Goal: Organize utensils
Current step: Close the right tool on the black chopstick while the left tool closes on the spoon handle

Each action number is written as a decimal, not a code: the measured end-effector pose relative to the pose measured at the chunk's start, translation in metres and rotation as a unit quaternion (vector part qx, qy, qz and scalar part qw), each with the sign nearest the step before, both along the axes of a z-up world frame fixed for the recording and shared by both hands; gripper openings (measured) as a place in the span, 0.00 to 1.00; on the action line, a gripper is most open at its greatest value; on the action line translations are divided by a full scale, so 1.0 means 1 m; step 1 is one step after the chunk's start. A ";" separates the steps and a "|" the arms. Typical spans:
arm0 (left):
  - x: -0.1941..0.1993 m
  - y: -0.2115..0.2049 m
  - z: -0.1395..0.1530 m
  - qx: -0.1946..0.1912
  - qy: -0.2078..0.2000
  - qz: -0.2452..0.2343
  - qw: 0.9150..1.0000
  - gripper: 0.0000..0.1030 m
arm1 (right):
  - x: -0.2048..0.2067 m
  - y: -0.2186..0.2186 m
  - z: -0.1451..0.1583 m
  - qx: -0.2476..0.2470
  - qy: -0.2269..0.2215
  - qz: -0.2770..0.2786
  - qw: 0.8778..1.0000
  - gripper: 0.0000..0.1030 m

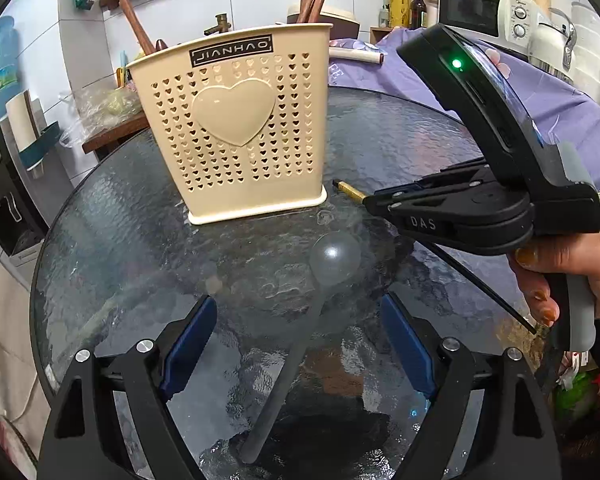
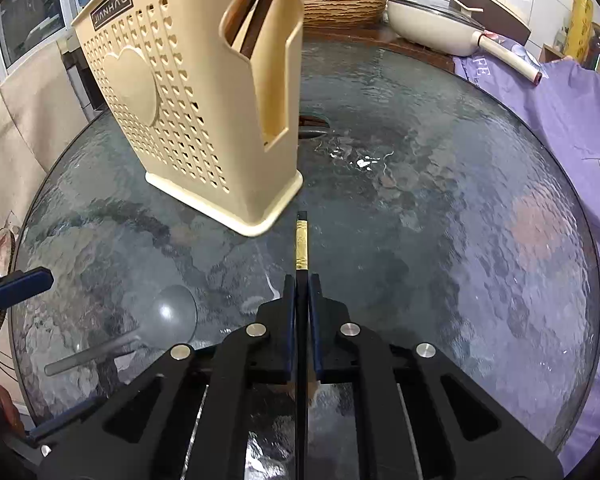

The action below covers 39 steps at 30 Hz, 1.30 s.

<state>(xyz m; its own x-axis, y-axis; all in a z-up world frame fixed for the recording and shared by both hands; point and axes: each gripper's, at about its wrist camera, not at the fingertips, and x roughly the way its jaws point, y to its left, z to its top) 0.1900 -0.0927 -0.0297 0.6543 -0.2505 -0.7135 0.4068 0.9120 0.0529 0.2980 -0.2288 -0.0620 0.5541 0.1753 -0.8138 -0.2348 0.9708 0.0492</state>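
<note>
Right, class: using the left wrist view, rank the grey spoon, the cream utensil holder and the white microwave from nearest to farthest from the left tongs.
1. Grey spoon: on the glass table, handle lying between the open left tongs.
2. Cream utensil holder: upright on the table beyond the spoon's bowl, slightly left.
3. White microwave: far background, upper right.

Holder (image 1: 236, 120): cream, heart-pattern perforations
Spoon (image 1: 332, 258): grey
Chopstick (image 2: 301, 246): black, gold band
Cloth (image 2: 560, 100): lilac, floral, right of holder

round glass table (image 1: 380, 140), cream utensil holder (image 1: 236, 128), grey spoon (image 1: 332, 260)
</note>
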 end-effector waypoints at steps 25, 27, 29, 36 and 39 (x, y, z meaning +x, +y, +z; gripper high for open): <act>0.045 -0.027 -0.016 0.062 0.014 -0.048 0.997 0.80 | -0.010 -0.037 -0.001 0.048 0.008 -0.020 0.999 0.07; 0.049 -0.029 -0.019 0.060 0.025 -0.054 0.996 0.72 | -0.010 -0.037 -0.001 0.048 0.008 -0.018 0.999 0.07; 0.051 -0.031 -0.021 0.058 0.031 -0.060 0.996 0.69 | -0.009 -0.038 -0.001 0.050 0.007 -0.017 0.999 0.07; 0.055 -0.038 -0.021 0.037 0.046 -0.077 0.995 0.33 | -0.007 -0.039 -0.001 0.054 0.007 -0.015 0.998 0.07; 0.054 -0.041 -0.020 0.043 0.045 -0.077 0.995 0.33 | -0.007 -0.039 0.000 0.054 0.007 -0.014 0.998 0.07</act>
<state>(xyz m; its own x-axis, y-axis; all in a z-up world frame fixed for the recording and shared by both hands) 0.2436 -0.1336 -0.0502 0.5461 -0.2778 -0.7903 0.5478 0.8322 0.0859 0.2914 -0.2674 -0.0624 0.5485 0.2474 -0.7988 -0.2064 0.9657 0.1574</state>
